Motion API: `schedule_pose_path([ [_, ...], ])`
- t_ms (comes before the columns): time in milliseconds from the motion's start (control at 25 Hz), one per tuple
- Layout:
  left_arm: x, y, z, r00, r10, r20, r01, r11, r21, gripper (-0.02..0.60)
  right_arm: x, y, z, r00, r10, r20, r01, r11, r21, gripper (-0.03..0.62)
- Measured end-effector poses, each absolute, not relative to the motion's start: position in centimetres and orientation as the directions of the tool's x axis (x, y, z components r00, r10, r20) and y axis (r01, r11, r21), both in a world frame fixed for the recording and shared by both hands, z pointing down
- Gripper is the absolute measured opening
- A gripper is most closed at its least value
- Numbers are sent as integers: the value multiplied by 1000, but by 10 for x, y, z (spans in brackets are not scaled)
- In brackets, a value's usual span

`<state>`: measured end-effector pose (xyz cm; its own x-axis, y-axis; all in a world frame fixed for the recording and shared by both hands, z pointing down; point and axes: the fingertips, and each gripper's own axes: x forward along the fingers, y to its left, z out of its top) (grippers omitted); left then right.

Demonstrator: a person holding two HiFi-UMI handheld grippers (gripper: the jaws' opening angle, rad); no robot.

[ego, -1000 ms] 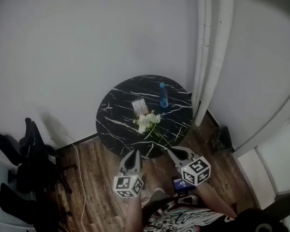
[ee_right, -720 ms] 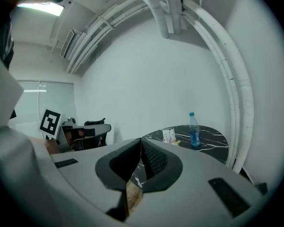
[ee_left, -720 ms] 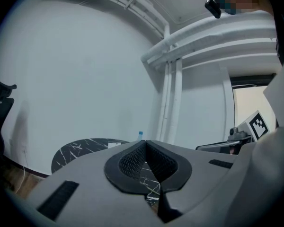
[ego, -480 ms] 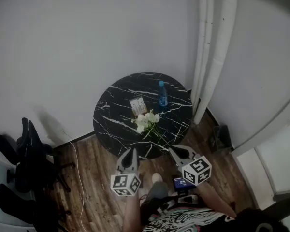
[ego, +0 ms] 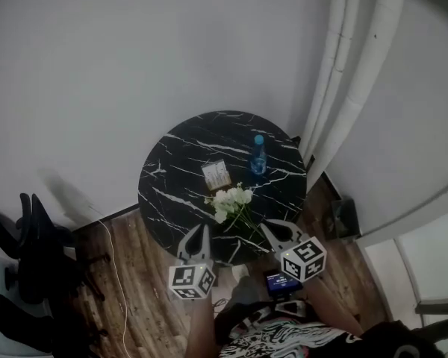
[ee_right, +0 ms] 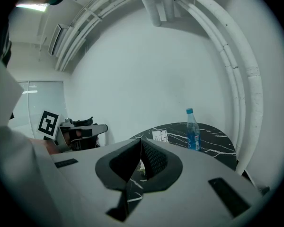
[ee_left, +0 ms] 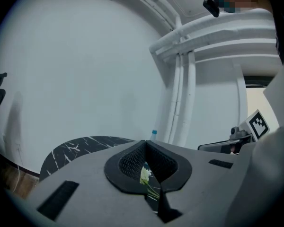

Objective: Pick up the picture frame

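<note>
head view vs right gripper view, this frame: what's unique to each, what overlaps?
Head view only: black office chairs at the left and the wooden plank floor.
Right gripper view only: the ceiling strip light, and a close look along the right claw, whose jaws are together with nothing gripped.
Both: round black marble table, blue plastic bottle, small light picture frame on the table and untouched, white wall pipes, left claw.
</note>
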<state>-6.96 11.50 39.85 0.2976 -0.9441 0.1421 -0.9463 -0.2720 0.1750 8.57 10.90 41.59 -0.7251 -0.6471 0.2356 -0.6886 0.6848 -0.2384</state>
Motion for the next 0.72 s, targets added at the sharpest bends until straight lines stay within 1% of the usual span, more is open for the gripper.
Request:
schedule_pose_path([
  [440, -121, 6, 411, 321, -934, 155, -933, -284, 223, 14, 47, 13, 424, -678, -664, 314, -733, 640, -230, 18],
  [720, -136, -36, 431, 358, -914, 188, -918, -308, 251, 14, 38, -18, 441, -631, -686, 362, -774, 590, -231, 18],
])
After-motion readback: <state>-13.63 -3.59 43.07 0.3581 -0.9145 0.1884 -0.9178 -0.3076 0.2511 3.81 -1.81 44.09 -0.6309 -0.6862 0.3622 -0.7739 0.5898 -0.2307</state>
